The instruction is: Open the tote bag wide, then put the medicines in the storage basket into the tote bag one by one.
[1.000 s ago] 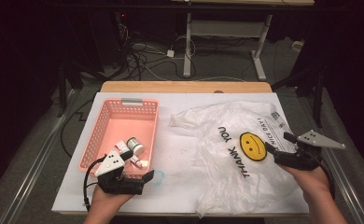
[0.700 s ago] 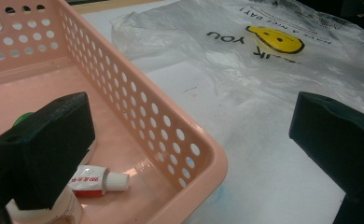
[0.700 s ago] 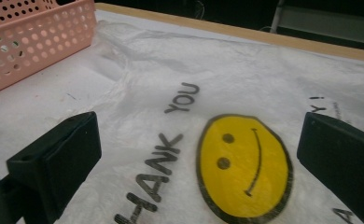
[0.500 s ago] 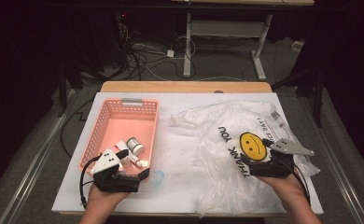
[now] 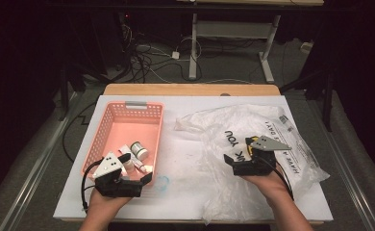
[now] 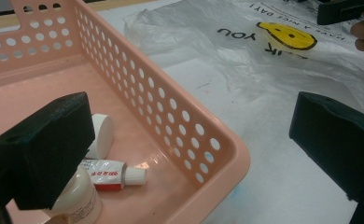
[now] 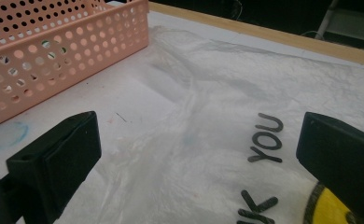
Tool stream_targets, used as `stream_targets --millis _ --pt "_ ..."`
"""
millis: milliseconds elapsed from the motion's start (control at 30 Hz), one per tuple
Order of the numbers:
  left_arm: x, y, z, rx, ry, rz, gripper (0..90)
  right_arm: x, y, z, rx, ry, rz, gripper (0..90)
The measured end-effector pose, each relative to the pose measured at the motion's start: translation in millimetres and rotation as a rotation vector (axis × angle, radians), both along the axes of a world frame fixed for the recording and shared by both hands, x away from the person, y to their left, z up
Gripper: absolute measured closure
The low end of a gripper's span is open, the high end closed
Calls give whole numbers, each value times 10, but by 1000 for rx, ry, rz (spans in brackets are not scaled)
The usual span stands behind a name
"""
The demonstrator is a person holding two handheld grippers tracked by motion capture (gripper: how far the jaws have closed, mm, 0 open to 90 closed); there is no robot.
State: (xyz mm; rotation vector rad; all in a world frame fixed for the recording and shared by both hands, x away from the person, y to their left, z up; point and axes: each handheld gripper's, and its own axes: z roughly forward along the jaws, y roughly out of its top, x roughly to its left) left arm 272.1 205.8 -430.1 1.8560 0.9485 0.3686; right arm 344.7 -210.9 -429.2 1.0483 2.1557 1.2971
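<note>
We see the plastic bag [image 5: 253, 144] partly hidden under the right tongs [image 5: 238, 151] at mid right of the high view, its smiley cut by the lower right edge in the right gripper view, we cannot read the tube's [image 6: 110, 174] label, the jar [image 6: 80, 203] cut off at bottom left of the left gripper view behind a jaw.

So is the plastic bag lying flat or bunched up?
Mostly flat: the plastic bag is spread on the table, wrinkled, its printed lettering readable.

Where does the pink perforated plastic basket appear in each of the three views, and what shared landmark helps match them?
High view: the pink perforated plastic basket lies left of centre on the table.
Left gripper view: it covers the left half, its near corner at lower centre.
Right gripper view: it sits in the upper left corner.
Shared landmark: the crinkled translucent plastic bag printed "THANK YOU" beside it.
</note>
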Motion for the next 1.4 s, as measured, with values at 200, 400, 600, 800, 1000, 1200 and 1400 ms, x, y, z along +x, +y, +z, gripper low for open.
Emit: stream_targets --millis 200,400,600,800,1000,1200,1400 --pt "-12 5 9 0 -5 10 0 111 117 -54 -17 13 6 37" --pt "-5 -11 10 8 -8 2 0 171 284 -118 -41 59 55 139" --pt "-40 -3 1 3 -6 0 0 147 389 -208 -81 111 124 267" --pt "-97 -19 -4 29 -6 -2 0 180 436 -377 -150 176 141 307" --pt "-136 -45 6 34 -8 -6 0 195 462 -517 -206 206 136 368" --pt "-114 -43 -7 27 -1 -6 0 190 402 -540 -194 198 114 468" --pt "-124 -29 -3 27 -3 -7 0 198 341 -517 -159 187 111 527"
